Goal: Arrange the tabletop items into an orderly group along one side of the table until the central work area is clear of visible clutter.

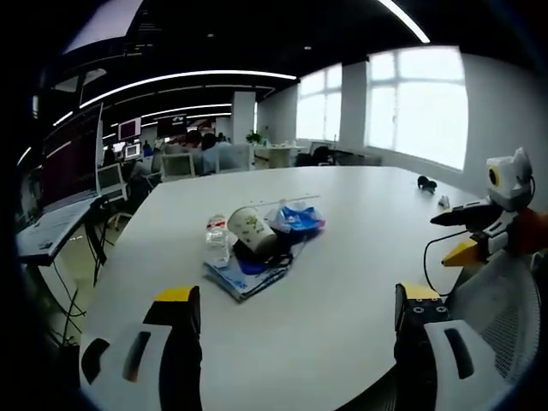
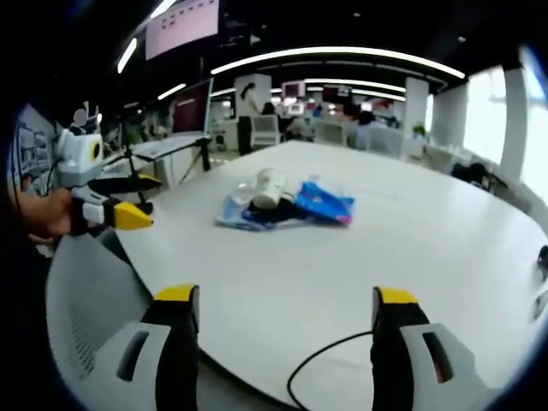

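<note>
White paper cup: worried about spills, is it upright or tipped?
Tipped: the white printed paper cup lies on its side atop the blue bags.

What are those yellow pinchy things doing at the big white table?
A person is holding a claw in each hand, and both are open and empty right now. The left claw and the right claw hover over the near edge of the white table. In the middle sits a small messy pile: a paper cup lying on its side, a clear plastic bottle, a blue packet and some flat blue sheets. Nothing has been picked up yet.
</note>
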### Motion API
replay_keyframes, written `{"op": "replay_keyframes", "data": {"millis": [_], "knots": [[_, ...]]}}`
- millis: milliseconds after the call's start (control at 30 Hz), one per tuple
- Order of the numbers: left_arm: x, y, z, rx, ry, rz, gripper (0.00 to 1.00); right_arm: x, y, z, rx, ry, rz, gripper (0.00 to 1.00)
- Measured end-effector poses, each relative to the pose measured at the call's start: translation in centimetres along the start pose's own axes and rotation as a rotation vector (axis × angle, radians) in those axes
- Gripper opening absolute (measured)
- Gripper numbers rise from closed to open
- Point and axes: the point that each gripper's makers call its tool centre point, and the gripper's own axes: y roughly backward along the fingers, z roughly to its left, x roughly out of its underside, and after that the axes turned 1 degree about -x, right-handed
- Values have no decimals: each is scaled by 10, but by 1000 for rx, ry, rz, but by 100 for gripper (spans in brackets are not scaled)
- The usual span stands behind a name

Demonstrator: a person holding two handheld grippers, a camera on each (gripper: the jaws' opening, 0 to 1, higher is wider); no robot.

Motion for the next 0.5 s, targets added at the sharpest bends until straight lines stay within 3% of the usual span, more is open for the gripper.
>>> {"op": "replay_keyframes", "data": {"millis": [267, 500], "knots": [[-16, 4, 0, -2, 14, -79, 93, -6, 2, 0, -6, -14, -34, 80], [-17, 5, -1, 2, 6, -87, 93, -10, 3, 1, -8, -22, -59, 81]]}}
